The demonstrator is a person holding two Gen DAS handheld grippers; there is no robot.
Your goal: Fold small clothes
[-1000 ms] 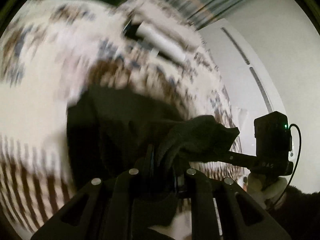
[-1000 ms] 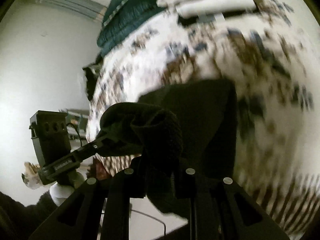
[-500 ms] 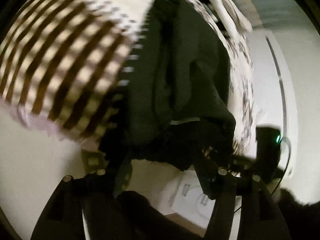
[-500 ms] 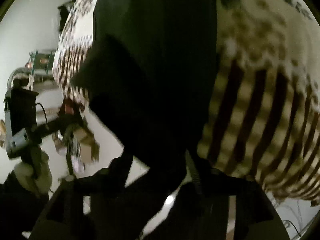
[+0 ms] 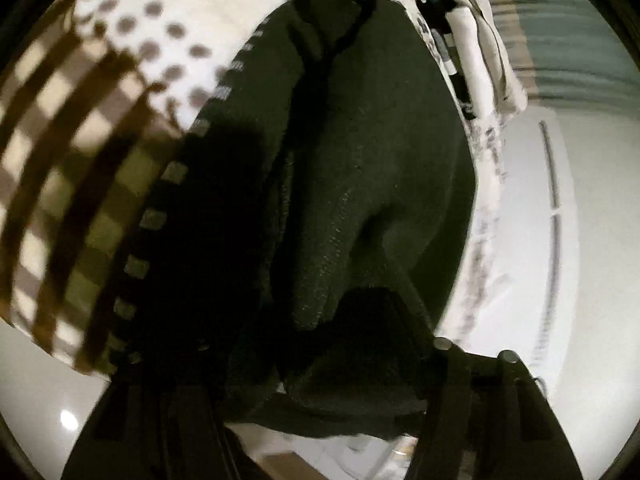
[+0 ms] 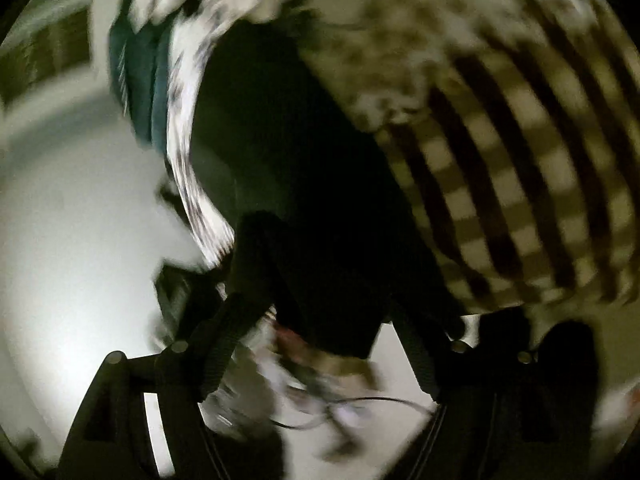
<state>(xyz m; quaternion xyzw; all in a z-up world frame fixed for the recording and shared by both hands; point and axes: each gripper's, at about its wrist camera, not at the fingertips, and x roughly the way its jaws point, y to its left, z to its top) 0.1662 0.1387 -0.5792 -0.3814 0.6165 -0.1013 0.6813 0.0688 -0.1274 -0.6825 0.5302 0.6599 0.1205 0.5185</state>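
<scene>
No writing can be read in either view. A black cloth (image 5: 360, 184) lies on the bed (image 5: 72, 152), and its near end hangs over the bed's edge. The left gripper (image 5: 320, 384) is wide, with the cloth's end bunched between its fingers. The right gripper (image 6: 320, 344) is wide too, near the cloth's hanging corner. Folded white clothes (image 5: 484, 44) sit at the bed's far edge. Bare floor (image 5: 520, 280) lies beside the bed.

No legible text or labels.
</scene>
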